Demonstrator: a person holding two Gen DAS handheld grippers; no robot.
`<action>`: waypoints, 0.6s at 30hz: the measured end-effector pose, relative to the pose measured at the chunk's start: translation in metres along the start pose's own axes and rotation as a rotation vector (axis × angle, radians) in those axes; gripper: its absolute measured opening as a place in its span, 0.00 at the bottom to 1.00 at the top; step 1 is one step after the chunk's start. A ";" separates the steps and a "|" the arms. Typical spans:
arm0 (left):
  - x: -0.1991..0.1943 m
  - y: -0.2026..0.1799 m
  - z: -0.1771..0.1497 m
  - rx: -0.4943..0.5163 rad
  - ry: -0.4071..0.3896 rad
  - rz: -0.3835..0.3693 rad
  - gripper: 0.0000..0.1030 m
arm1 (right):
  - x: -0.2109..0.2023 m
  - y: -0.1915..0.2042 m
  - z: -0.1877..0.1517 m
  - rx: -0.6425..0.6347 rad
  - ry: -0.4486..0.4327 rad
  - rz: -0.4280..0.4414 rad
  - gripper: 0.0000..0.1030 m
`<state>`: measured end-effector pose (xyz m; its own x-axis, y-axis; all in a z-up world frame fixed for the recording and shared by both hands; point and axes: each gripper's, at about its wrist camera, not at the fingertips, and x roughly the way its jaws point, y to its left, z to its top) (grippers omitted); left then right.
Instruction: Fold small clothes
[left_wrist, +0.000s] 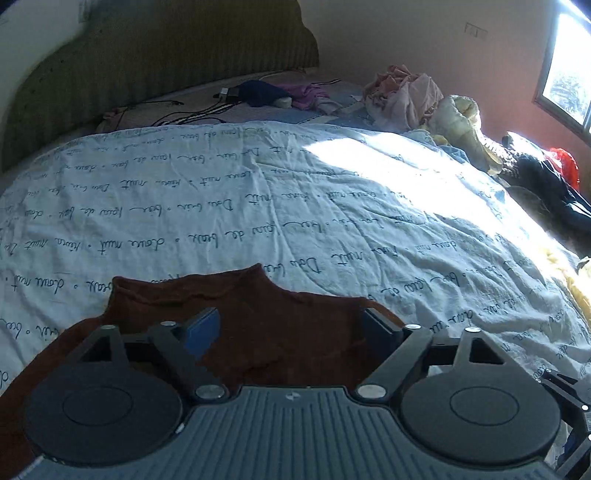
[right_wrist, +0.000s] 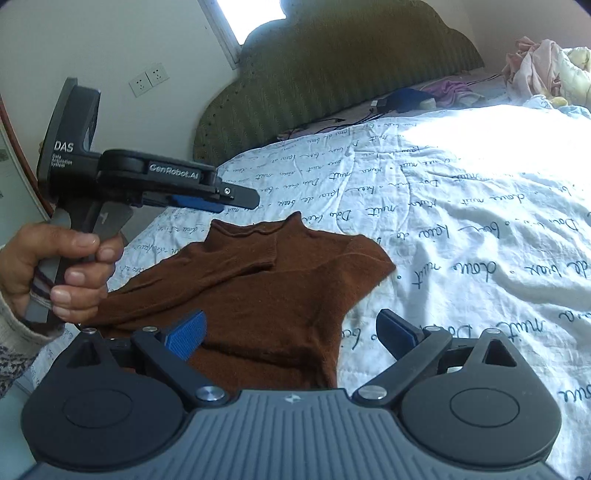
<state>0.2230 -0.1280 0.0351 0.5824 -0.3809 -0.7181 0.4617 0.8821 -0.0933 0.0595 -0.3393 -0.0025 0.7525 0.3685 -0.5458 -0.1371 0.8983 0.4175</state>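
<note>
Black grippers (right_wrist: 291, 334), 2 blue pads (right_wrist: 186, 338); cream, perhaps knitted, sleeve (right_wrist: 11, 328).

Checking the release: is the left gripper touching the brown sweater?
Apart. The right wrist view shows the left gripper above the brown sweater, white bedsheet visible between them.

Both wrist cameras look low and close across the bed (left_wrist: 258, 192), apparently toward the headboard (right_wrist: 332, 74), sharing the brown sweater (right_wrist: 266, 280).

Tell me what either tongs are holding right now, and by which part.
Nothing: left tongs and right tongs both stand open above the brown sweater.
</note>
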 end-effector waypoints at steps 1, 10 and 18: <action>-0.001 0.013 -0.001 -0.016 0.004 0.021 0.81 | 0.007 0.000 0.003 0.025 0.000 0.031 0.96; -0.059 0.113 -0.052 -0.187 -0.012 0.070 0.98 | 0.159 -0.044 0.052 0.445 0.132 0.325 0.96; -0.115 0.251 -0.127 -0.627 -0.053 0.013 0.99 | 0.210 -0.029 0.073 0.411 0.244 0.327 0.49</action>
<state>0.1865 0.1723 0.0064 0.6255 -0.3680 -0.6880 -0.0163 0.8754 -0.4831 0.2686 -0.3053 -0.0758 0.5359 0.6999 -0.4721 -0.0393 0.5792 0.8142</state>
